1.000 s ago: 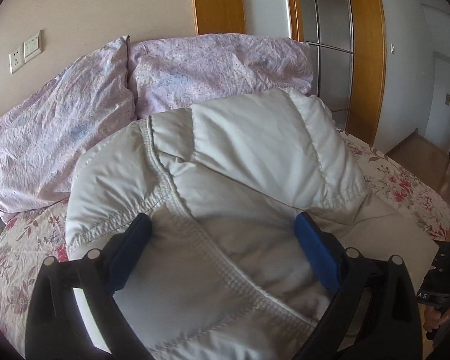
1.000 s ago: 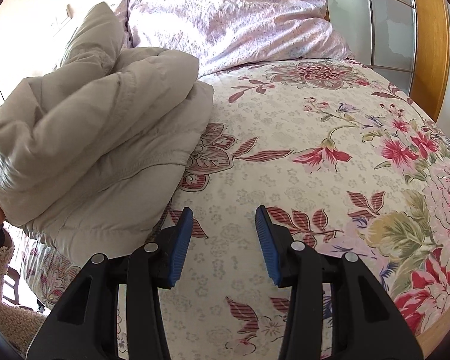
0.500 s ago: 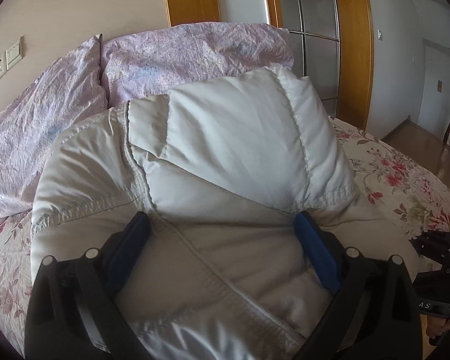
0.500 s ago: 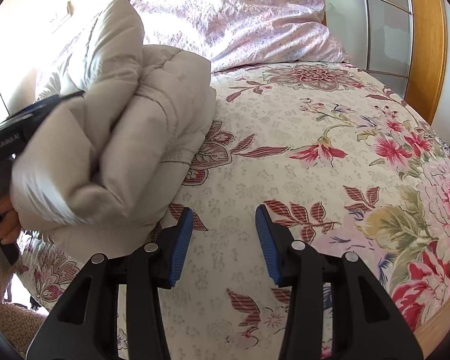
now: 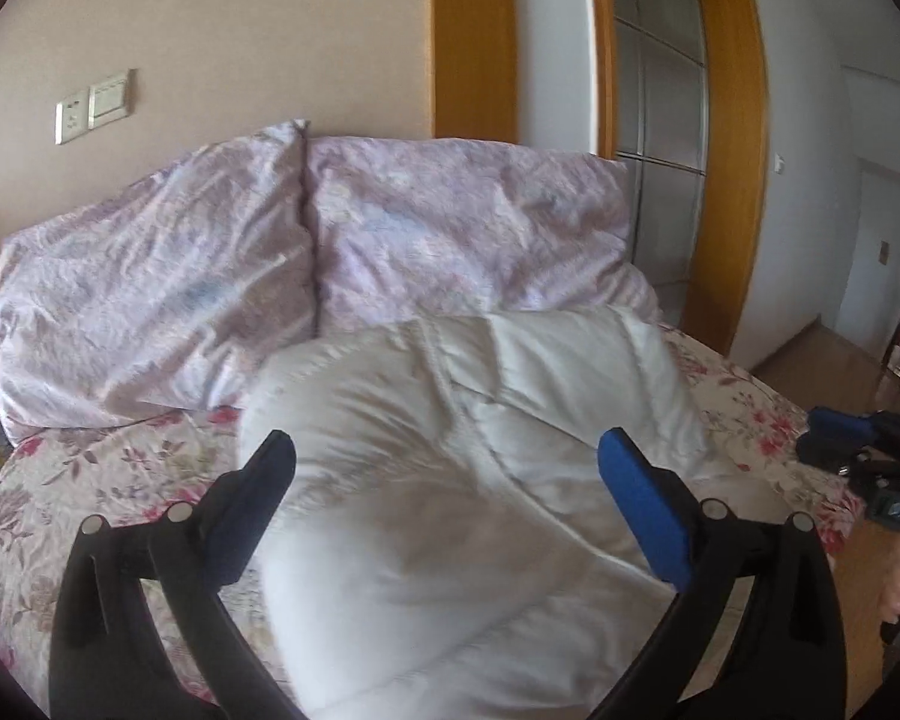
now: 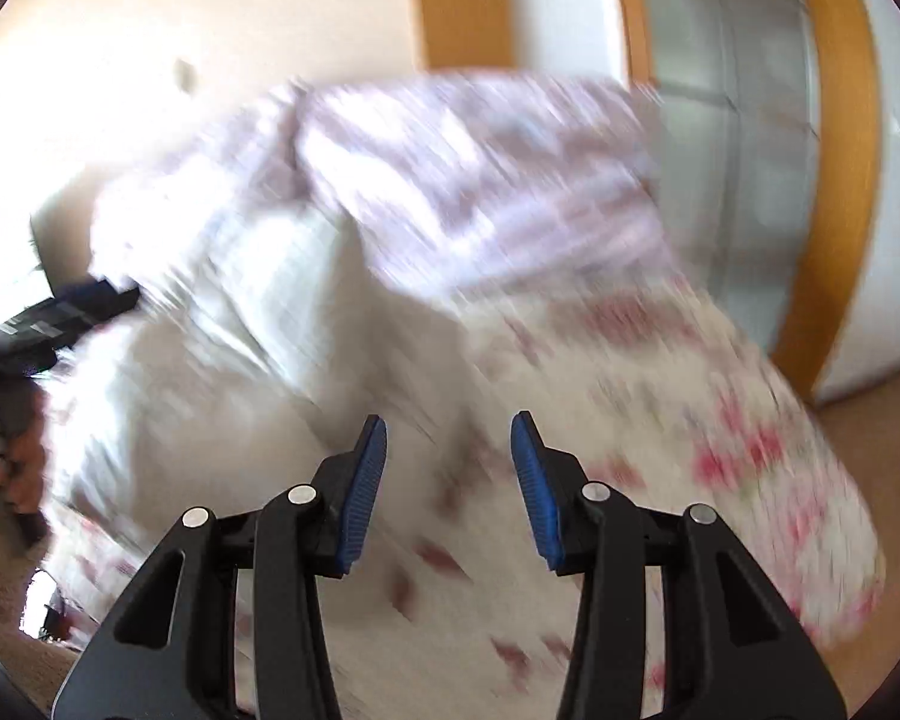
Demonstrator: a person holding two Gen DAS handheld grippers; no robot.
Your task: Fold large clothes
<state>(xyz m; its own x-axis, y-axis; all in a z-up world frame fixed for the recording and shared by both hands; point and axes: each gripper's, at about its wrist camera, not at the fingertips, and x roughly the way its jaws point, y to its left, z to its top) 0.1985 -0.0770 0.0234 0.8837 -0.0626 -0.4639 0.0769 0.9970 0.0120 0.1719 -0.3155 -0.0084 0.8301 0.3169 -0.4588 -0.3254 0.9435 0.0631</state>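
A bedroom: a bed under a floral sheet (image 5: 120, 468), two lilac pillows (image 5: 306, 264) against a beige wall, and a wood-framed sliding door (image 5: 660, 138) at about 1 o'clock.

The left gripper (image 5: 447, 468) has its jaws spread wide, blue pads apart, with nothing pinched. The padded jacket (image 5: 468, 480) bulges up between and ahead of them; whether the pads touch the cloth I cannot tell. From there outward, the sheet shows at 9 o'clock, the pillows at 11 to 12, and the other tool at the frame's 3 o'clock edge.

The right gripper (image 6: 448, 480) is likewise parted and holds nothing. It hangs over bare sheet, with the jacket (image 6: 222, 360) at its 10 o'clock; this view is badly smeared, so finer detail is lost.

The jacket lies on the bed near its middle, just short of the pillows, as a puffy, rounded bundle. It is pale cream, quilted, with stitched seams running across the panels, and it looks doubled over on itself rather than flat. Such filling looks springy and likely to puff back open.

By my reading, a fold has been laid and neither claw grips it, so the step in hand is settling the bundle. The next move probably calls for pressing the loft down or taking a fresh edge, with both claws closing on thick layers without slipping.
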